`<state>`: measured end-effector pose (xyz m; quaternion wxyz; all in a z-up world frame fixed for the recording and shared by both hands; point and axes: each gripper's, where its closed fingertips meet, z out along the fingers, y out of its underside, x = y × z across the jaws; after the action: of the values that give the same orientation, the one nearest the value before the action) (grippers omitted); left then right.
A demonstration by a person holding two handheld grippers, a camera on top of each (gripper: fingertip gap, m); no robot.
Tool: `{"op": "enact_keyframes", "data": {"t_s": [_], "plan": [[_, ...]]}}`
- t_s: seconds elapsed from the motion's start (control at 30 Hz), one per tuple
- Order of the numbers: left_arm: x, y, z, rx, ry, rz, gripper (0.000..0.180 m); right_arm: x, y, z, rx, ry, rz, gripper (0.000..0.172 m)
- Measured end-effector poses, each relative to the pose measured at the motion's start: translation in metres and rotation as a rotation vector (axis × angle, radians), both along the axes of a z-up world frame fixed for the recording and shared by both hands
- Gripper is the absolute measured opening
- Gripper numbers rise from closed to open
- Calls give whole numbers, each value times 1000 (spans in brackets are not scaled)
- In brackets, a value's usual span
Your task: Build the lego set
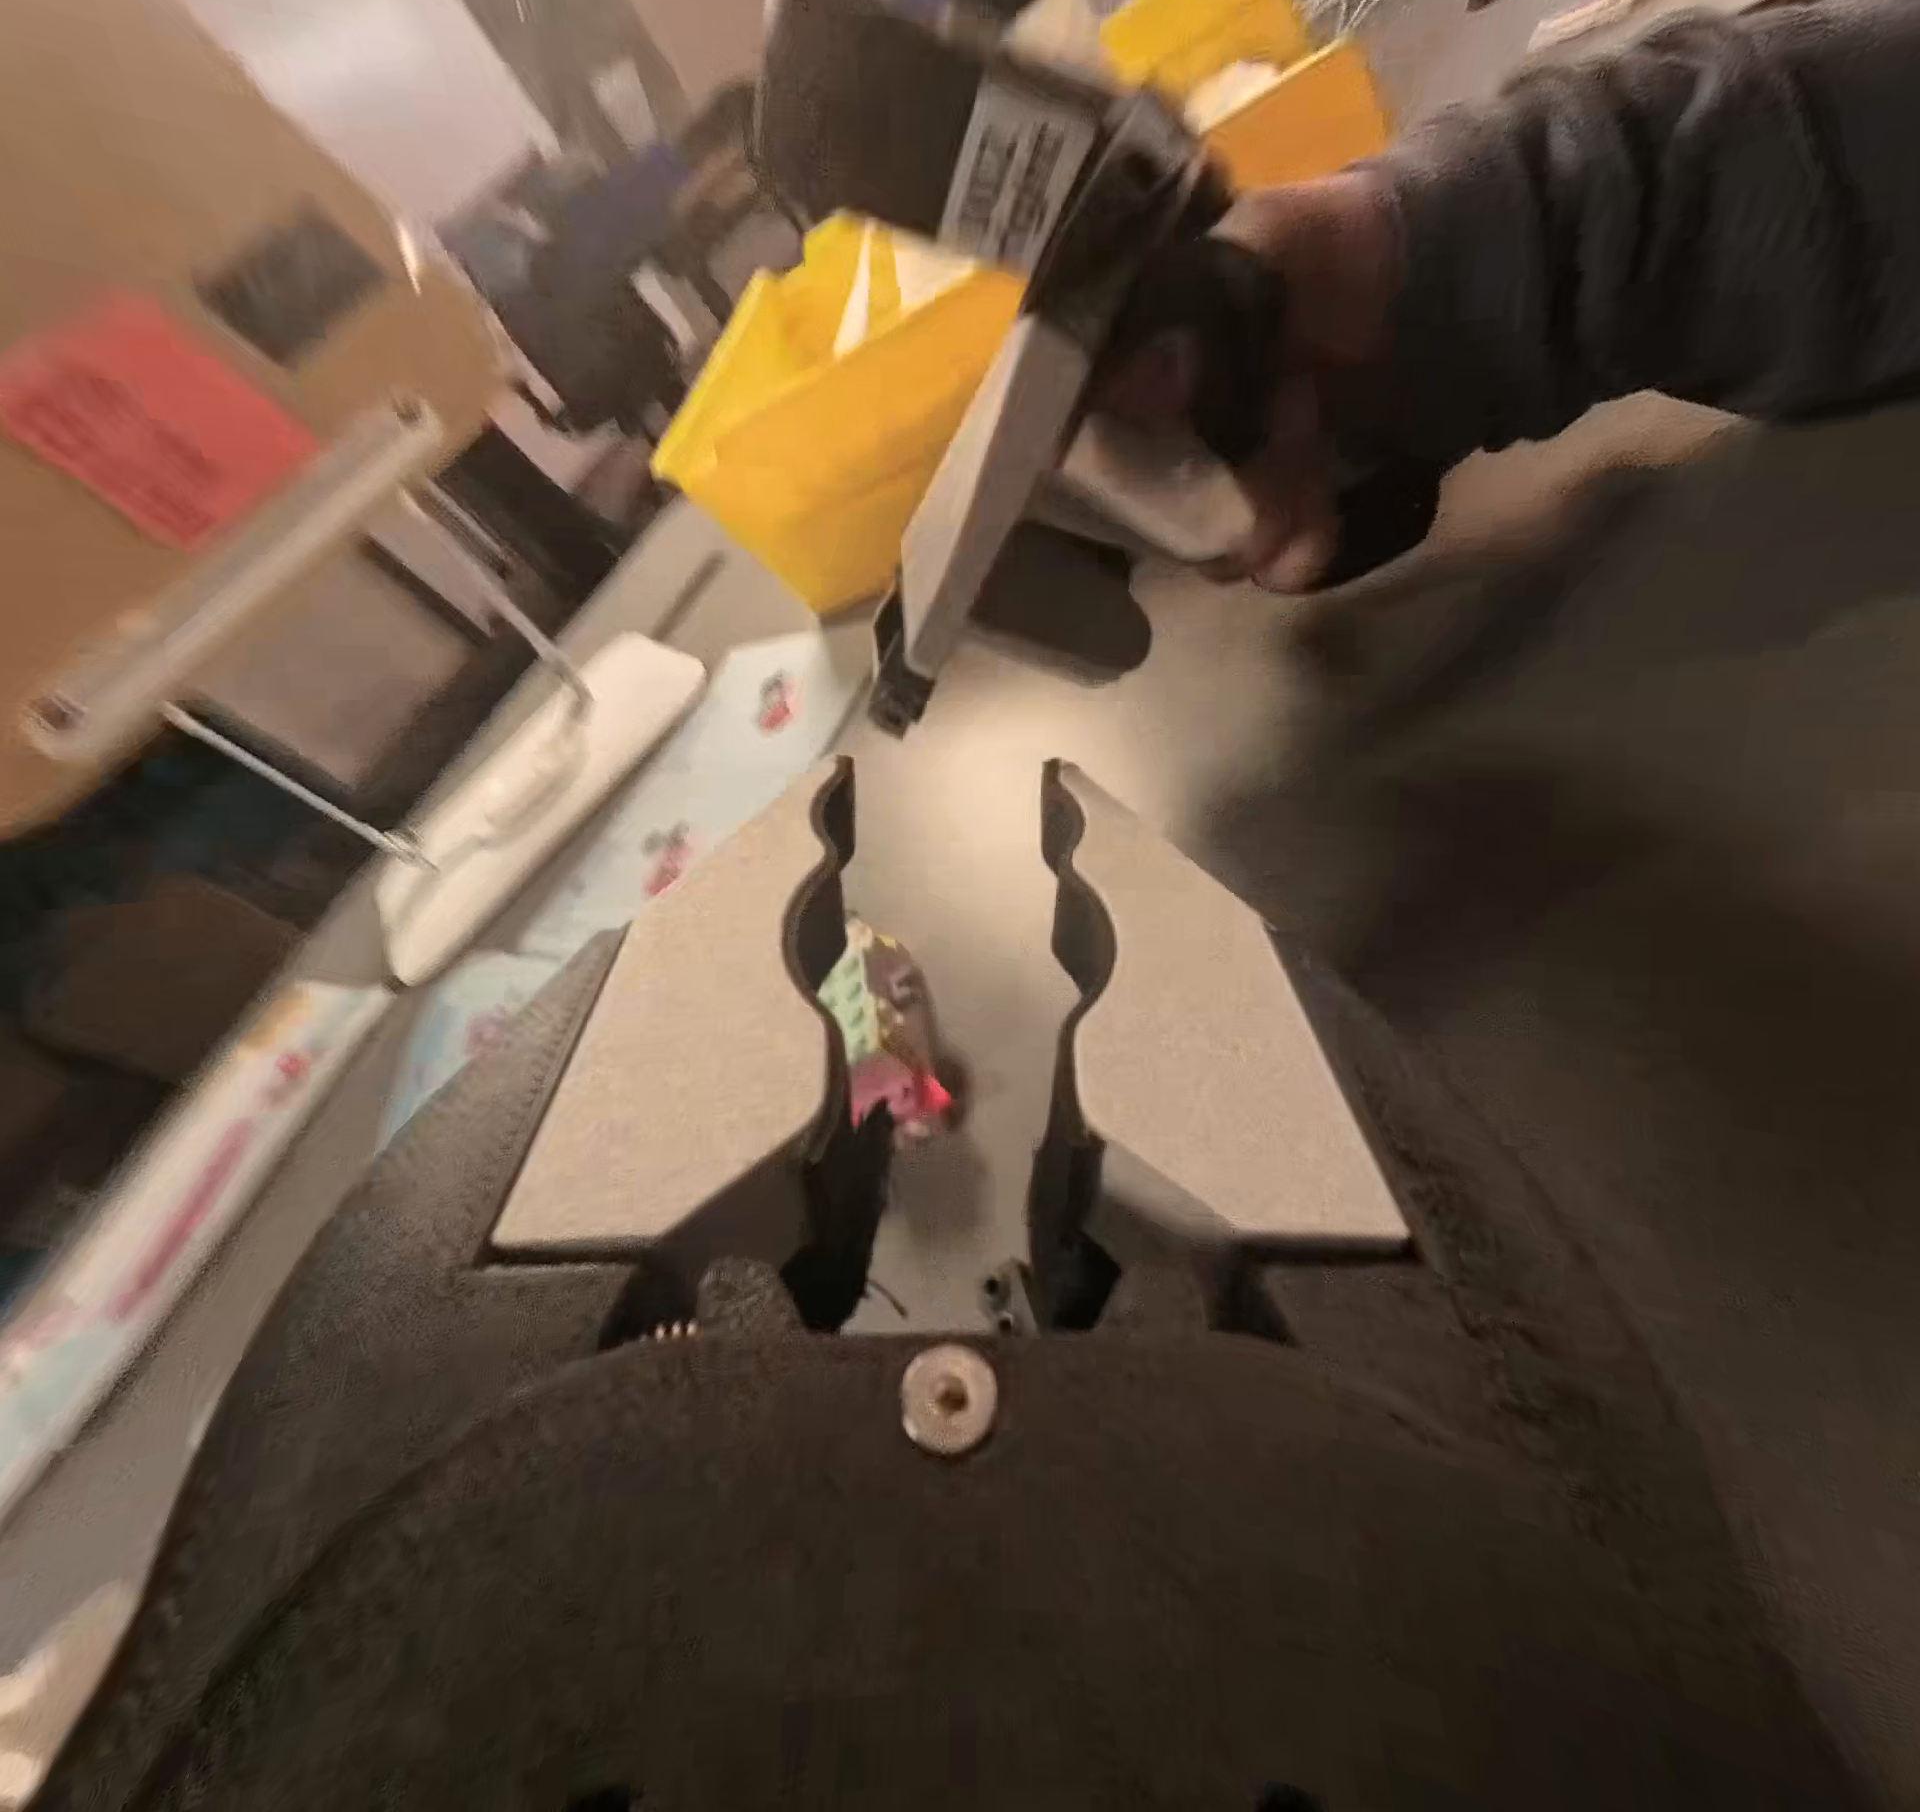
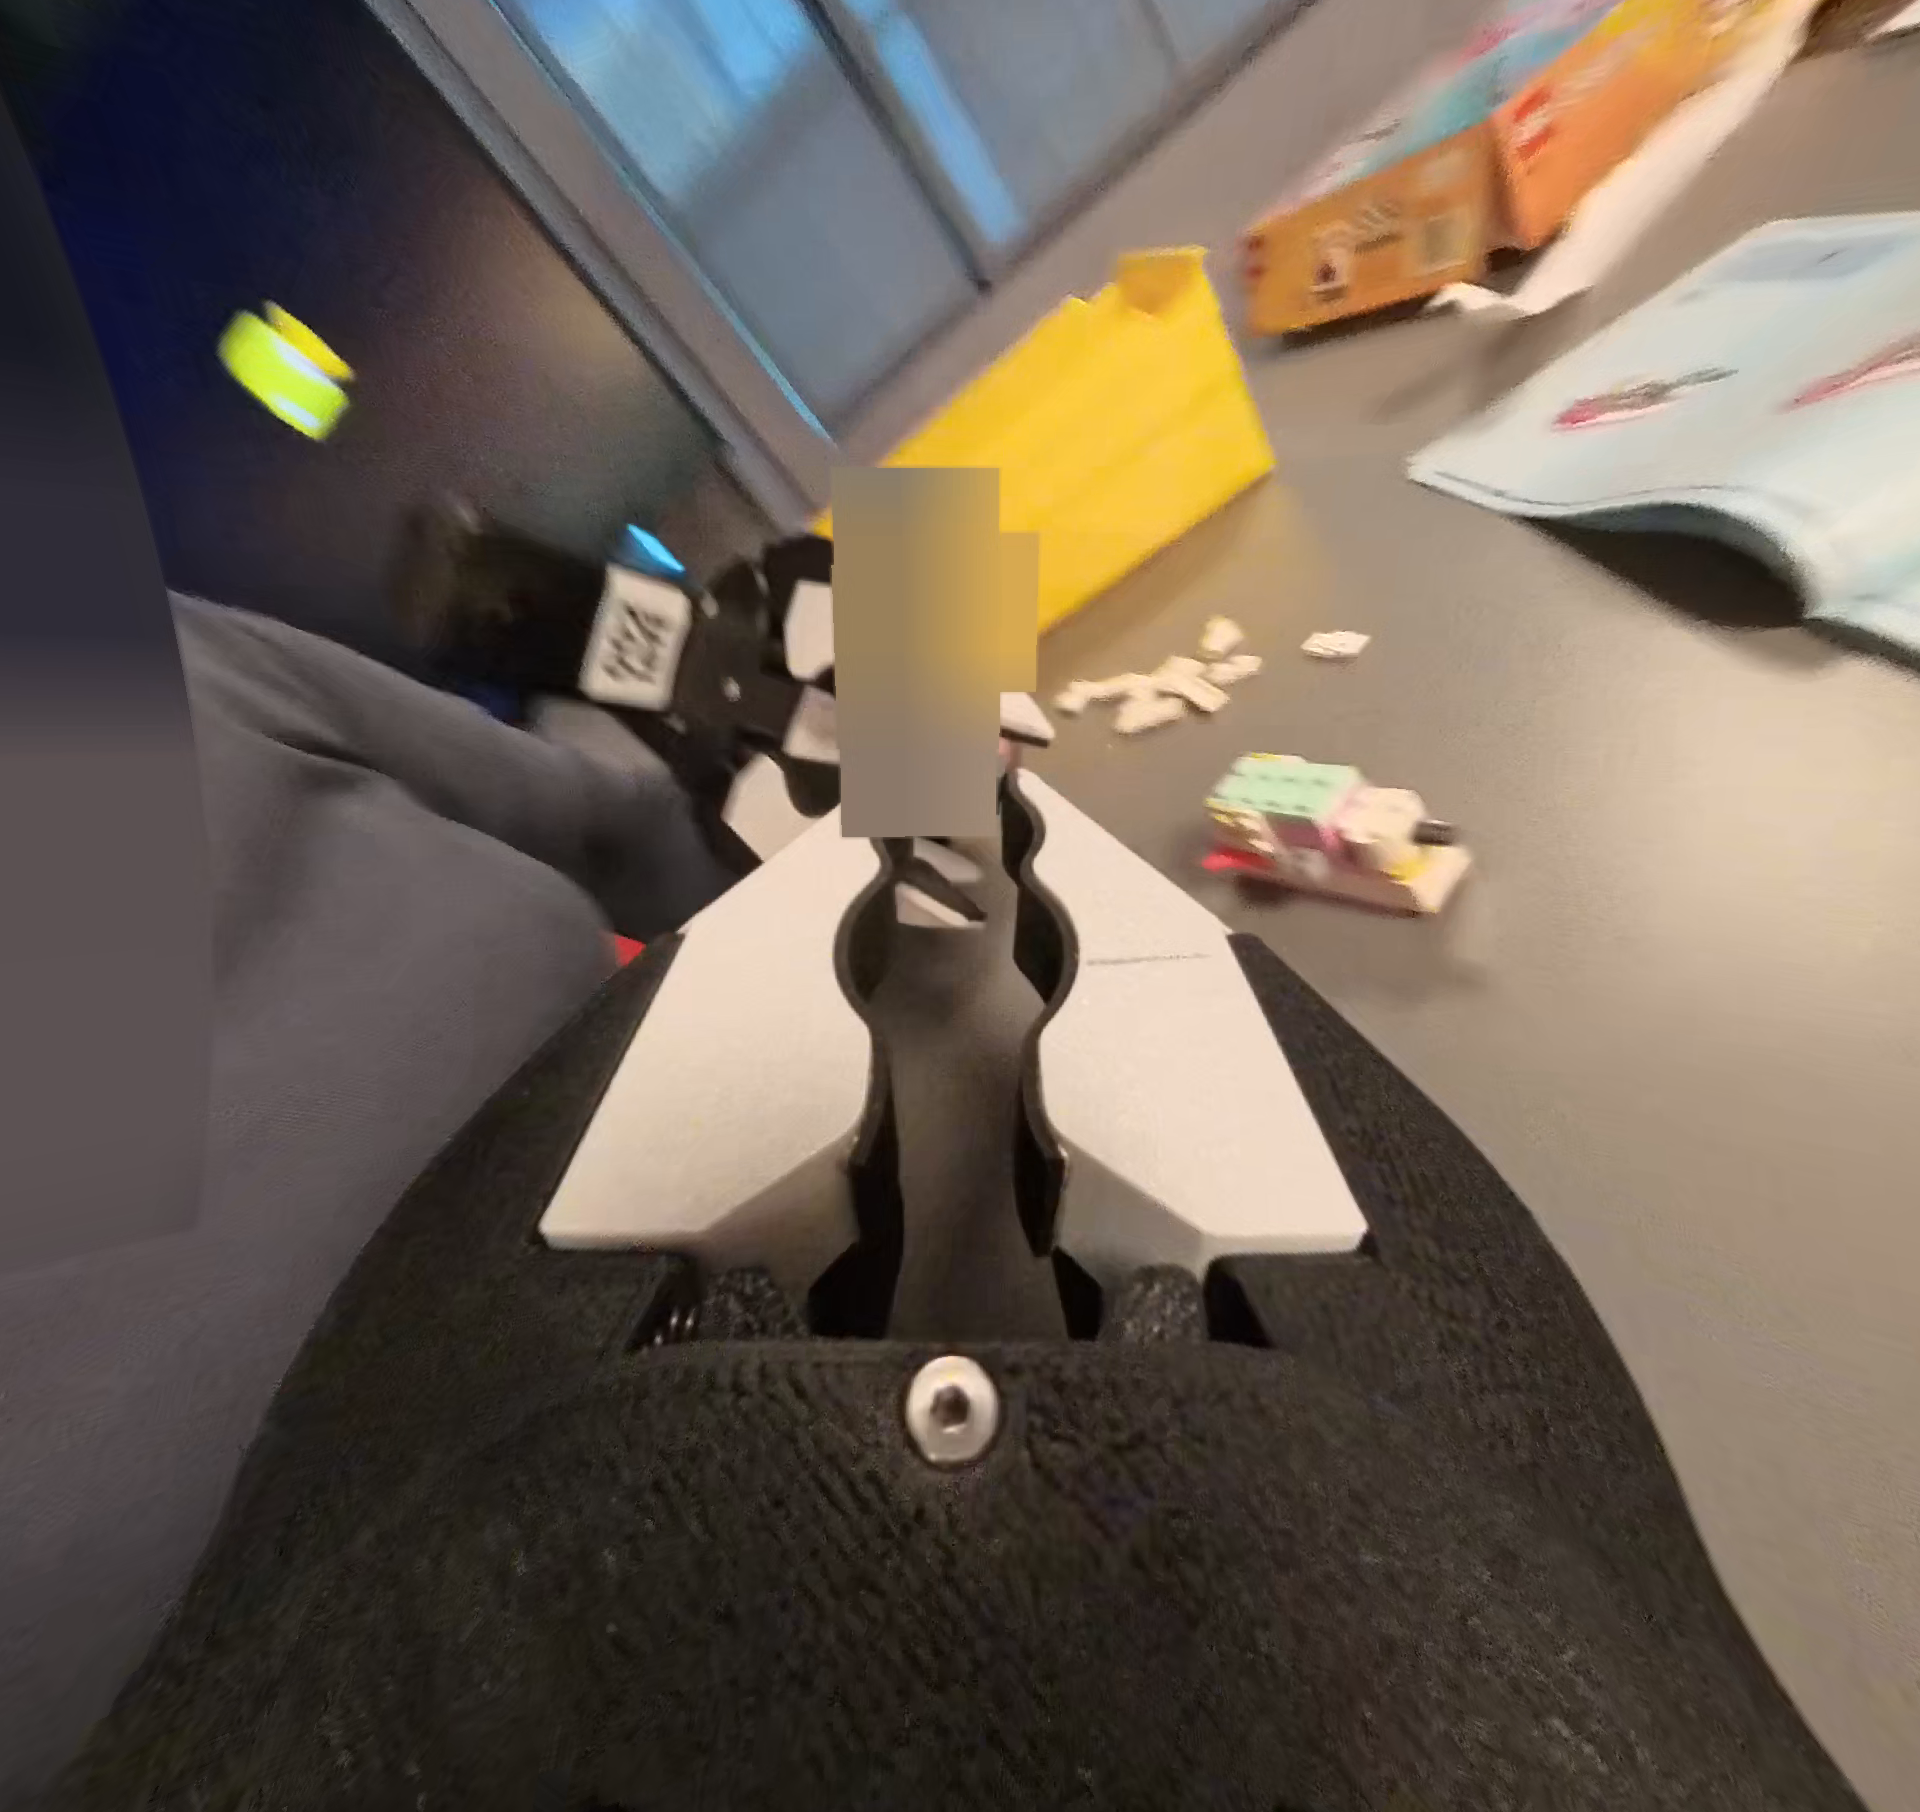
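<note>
Between your left gripper's (image 1: 948,786) spread, unladen fingers lies a small brick model (image 1: 888,1019) of mint, pink, brown; at twelve o'clock your right gripper (image 1: 896,697) is blurred, state unclear.

Both views are dim and warm-toned, with heavy motion blur. In the left wrist view the cardboard box (image 1: 156,391) and yellow bins (image 1: 831,432) smear into streaks, and a soft glare lies on the worktop (image 1: 956,827) under a hidden overhead light. In the right wrist view cool blue light comes from the windows (image 2: 727,100). Wide-angle bending curves the edges; dark shadows pool at the worktop's right side.
</note>
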<state>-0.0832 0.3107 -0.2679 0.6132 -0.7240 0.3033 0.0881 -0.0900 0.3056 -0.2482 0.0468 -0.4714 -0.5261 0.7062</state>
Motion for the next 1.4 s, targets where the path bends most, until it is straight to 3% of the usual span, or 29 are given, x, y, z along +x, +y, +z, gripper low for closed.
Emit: {"op": "enact_keyframes", "data": {"t_s": [0.1,0.23,0.3,0.4,0.43,0.47,0.57,0.7,0.77,0.87,1.1,1.13,1.17,1.2,1.3,1.4], "plan": [[9,-6,16,126,83,-29,23,6,-8,5,-146,-21,94,15],[14,-9,16,134,108,-62,20,12,-18,10,-211,-30,182,15],[13,-11,19,155,125,-64,10,15,-22,9,-210,-42,208,15],[7,-7,7,4,42,-50,9,8,-17,-1,-132,-62,142,18],[5,-5,5,-50,-26,-46,9,4,-12,-3,-60,-48,86,20],[4,-4,4,-107,-105,-44,9,0,-6,-5,45,-19,24,36],[-3,-1,3,-301,-389,-15,9,-2,8,-11,553,143,-145,54],[-2,-2,-6,-596,-787,-35,9,-3,8,-22,1279,351,-236,43],[0,-5,-15,-699,-847,-41,9,-7,0,-25,1471,410,-236,41],[5,-10,-21,-784,-866,-47,9,-8,-7,-34,1610,431,-194,31],[5,-3,-16,-758,-891,-39,9,-8,0,-35,1589,397,-215,15],[3,-2,-11,-714,-885,-45,15,-9,3,-32,1547,383,-241,15],[-4,0,-7,-659,-870,-19,33,-10,10,-31,1501,346,-276,15],[-16,2,-6,-598,-832,32,45,-12,18,-32,1441,297,-301,15],[-57,3,-26,-507,-594,237,52,-16,34,-49,1182,109,-316,15],[-49,4,-37,-524,-499,210,52,-17,40,-77,1021,-80,-268,15]]}}
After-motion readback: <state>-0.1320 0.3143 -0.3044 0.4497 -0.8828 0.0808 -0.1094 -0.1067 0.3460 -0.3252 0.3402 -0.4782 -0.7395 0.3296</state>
